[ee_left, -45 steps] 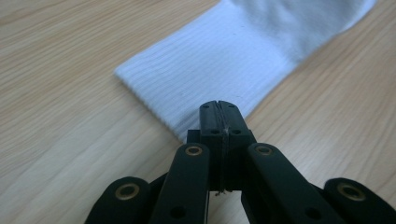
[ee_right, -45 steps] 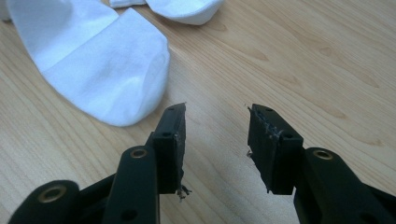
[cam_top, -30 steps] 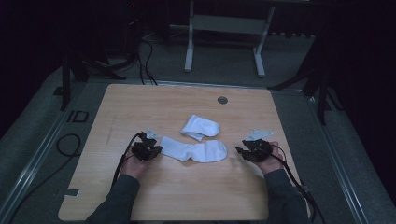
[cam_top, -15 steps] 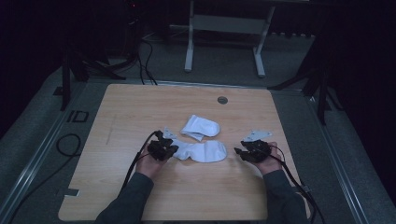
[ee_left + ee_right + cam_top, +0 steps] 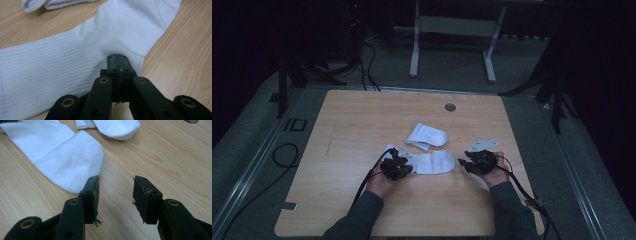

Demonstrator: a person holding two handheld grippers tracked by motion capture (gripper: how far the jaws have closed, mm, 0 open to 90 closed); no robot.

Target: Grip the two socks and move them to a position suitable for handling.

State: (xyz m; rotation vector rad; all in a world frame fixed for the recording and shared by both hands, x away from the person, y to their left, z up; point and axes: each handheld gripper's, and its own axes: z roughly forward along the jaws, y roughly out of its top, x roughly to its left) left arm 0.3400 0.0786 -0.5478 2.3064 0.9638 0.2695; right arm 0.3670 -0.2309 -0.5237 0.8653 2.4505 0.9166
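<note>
Two white socks lie mid-table. One is folded (image 5: 426,136); the other lies flat (image 5: 434,162) just in front of it. My left gripper (image 5: 396,166) sits at the flat sock's left end. In the left gripper view its jaws (image 5: 117,58) are shut on the near edge of that sock (image 5: 62,60), and the fabric puckers at the tips. My right gripper (image 5: 479,161) rests just right of the sock's toe. In the right gripper view it (image 5: 116,192) is open over bare wood, with the toe (image 5: 67,162) beside its left finger (image 5: 90,195).
The wooden table (image 5: 362,125) has a round cable hole (image 5: 450,107) near its far edge. A metal stand (image 5: 452,25) is on the floor beyond the table. A cable loop (image 5: 287,155) lies on the floor to the left.
My left gripper has slid right, from beside the flat sock's left end onto the sock. The right gripper and the folded sock have stayed put.
</note>
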